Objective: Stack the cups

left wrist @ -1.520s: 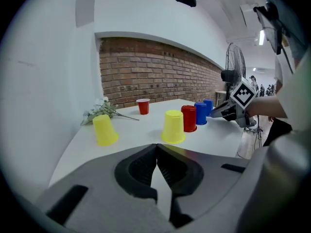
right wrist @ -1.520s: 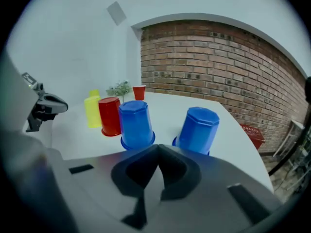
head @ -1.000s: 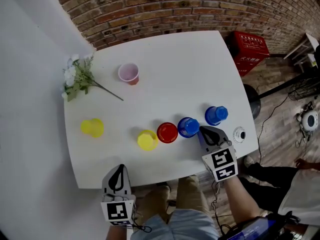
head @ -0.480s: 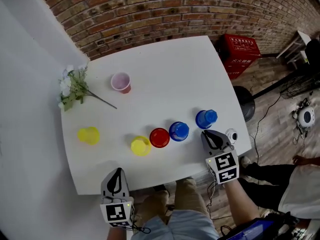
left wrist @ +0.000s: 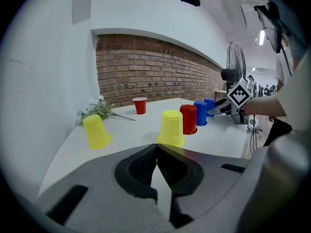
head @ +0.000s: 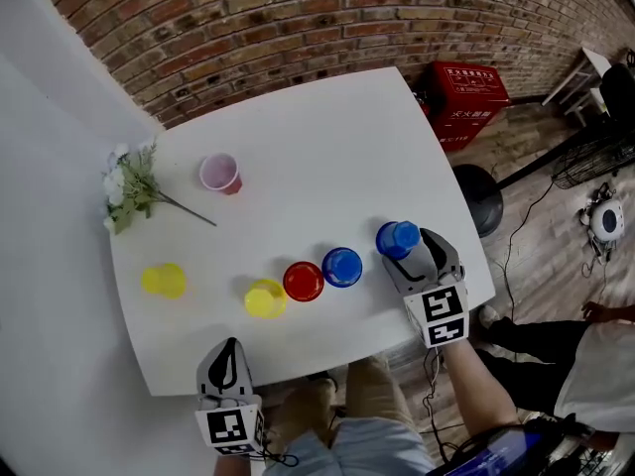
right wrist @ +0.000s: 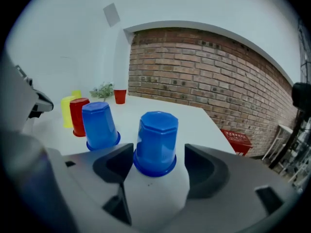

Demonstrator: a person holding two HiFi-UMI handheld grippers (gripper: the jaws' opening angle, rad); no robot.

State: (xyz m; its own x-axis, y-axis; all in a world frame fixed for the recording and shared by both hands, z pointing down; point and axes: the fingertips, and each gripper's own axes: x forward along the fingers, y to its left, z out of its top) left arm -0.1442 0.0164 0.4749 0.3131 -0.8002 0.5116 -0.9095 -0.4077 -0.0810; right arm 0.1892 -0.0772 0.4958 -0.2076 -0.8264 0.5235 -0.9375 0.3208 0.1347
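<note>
Brick wall runs behind a white surface, with a red crate on the floor past the surface's right corner.

At the right edge, the right gripper has just been opening its jaws. They stand wide apart, with the end blue cup upside down on the surface between them. The right gripper view shows a gap on either side of this cup, so neither pad presses on it.

The left gripper sits at the near edge of the surface, well apart from every cup. Its jaws are closed together with nothing in them.

A sprig of white flowers lies at the far left corner. An upright red cup stands just beside its stem.

The remaining cups are all upside down. The second blue cup, an inverted red cup and the near yellow cup form a close row leading left from the end blue cup. The lone yellow cup stands apart, further left.
</note>
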